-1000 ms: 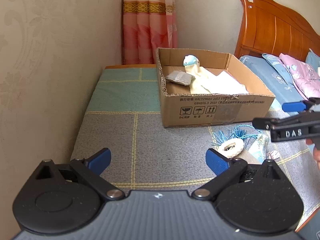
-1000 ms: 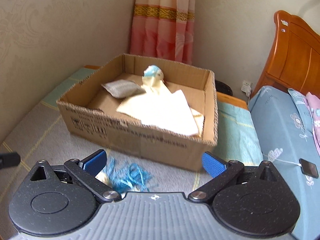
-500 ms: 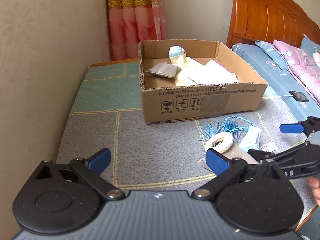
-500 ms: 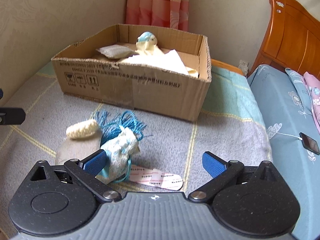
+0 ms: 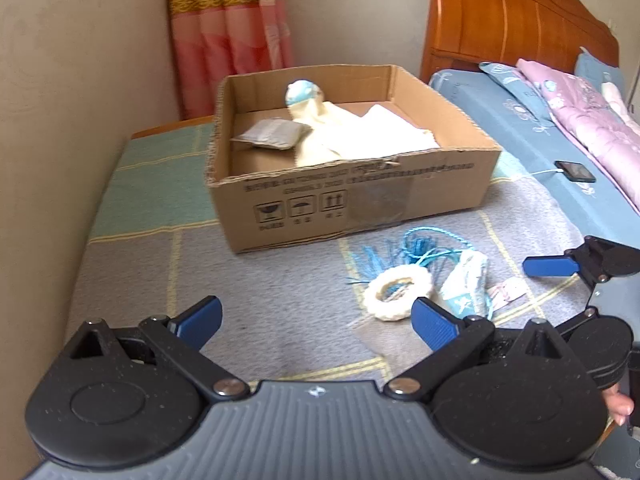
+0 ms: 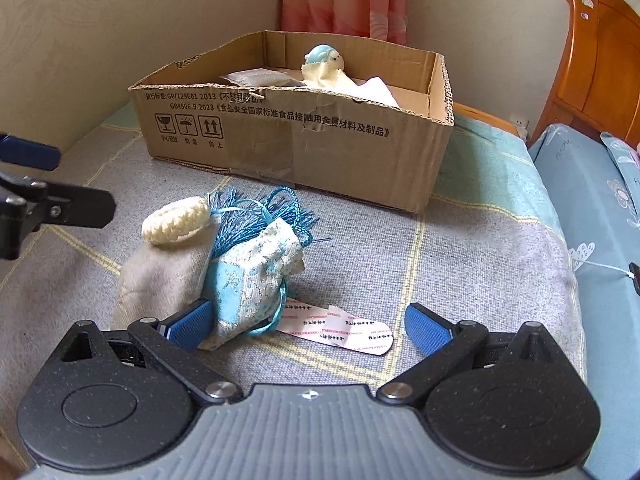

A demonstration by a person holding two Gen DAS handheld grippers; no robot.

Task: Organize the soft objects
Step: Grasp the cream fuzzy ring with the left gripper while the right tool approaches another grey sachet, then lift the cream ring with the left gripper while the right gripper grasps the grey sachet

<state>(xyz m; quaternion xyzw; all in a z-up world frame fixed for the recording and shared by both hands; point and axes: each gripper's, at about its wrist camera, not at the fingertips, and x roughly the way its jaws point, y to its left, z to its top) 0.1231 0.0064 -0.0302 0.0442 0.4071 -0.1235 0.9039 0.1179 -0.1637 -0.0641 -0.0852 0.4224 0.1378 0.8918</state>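
Note:
A cardboard box (image 5: pixel 360 204) (image 6: pixel 304 140) stands on the patterned table cover; inside lie a cream cloth toy with a blue head (image 5: pixel 302 94) (image 6: pixel 322 58) and a grey pouch (image 5: pixel 272 138). In front of the box lies a pile: a cream sock with a knitted cuff (image 6: pixel 176 222) (image 5: pixel 398 290), a blue tassel (image 6: pixel 260 212) (image 5: pixel 416 248) and a blue-and-white pouch (image 6: pixel 256 276) (image 5: pixel 468 284). My right gripper (image 6: pixel 308 324) is open, low behind the pouch, its left finger beside it. My left gripper (image 5: pixel 316 320) is open and empty, left of the pile.
A pink printed strip (image 6: pixel 340 328) lies on the cover between the right gripper's fingers. A bed with blue bedding (image 5: pixel 560 168), a phone (image 5: pixel 576 171) and a wooden headboard (image 5: pixel 512 24) stands to the right. Wall and curtain (image 5: pixel 228 28) close in the left and back.
Both grippers have dropped lower and moved closer to the pile. The right gripper's left finger now stands beside the blue-and-white pouch. Both stay open.

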